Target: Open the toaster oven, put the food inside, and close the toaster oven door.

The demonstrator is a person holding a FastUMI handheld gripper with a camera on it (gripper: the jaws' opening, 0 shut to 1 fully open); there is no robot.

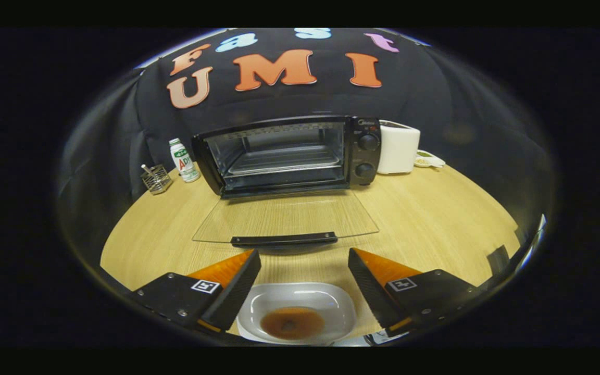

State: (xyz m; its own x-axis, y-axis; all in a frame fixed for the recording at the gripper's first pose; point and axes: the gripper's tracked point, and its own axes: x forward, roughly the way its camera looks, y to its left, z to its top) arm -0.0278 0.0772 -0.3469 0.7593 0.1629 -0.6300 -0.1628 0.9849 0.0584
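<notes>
Pale wooden tabletop ahead of you: the black toaster oven gapes, its glass door folded flat toward you. Your gripper is spread and empty; the white plate of brown food sits between the fingers, just below, oven dead ahead beyond.

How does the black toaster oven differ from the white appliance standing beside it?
The toaster oven is black; the white appliance is pale. The toaster oven is wider and stands open, its glass door folded flat; the white appliance looks closed. Both stand on the wooden table, beyond the open hand-held gripper.
</notes>
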